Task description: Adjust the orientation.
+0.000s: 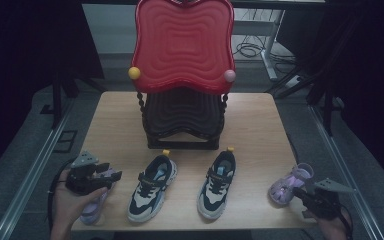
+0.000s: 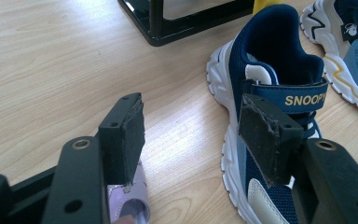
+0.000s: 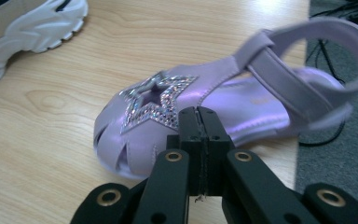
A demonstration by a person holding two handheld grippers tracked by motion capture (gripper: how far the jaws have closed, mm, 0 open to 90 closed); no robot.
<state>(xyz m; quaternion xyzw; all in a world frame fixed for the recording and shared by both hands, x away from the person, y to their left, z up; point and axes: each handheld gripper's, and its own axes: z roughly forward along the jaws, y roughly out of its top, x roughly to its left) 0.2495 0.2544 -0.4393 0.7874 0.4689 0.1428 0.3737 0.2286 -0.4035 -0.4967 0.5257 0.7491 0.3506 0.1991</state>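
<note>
Two navy, white and light-blue sneakers stand side by side near the table's front, the left sneaker (image 1: 151, 187) (image 2: 270, 88) and the right sneaker (image 1: 217, 184) (image 2: 349, 42). A lilac sandal (image 1: 93, 208) (image 2: 131, 200) lies at the front left, partly under my left gripper (image 1: 109, 176) (image 2: 193, 123), which is open above it with nothing between its pads. A second lilac sandal (image 1: 290, 184) (image 3: 177, 105) with a glitter star lies at the front right edge. My right gripper (image 1: 301, 193) (image 3: 198, 116) is shut just over its toe, holding nothing.
A red and black shoe rack (image 1: 182, 75) stands at the table's (image 1: 115, 125) back middle; its black base (image 2: 168, 28) is close behind the sneakers. The right sandal's heel overhangs the table's right edge. Cables lie on the grey floor (image 3: 345, 140).
</note>
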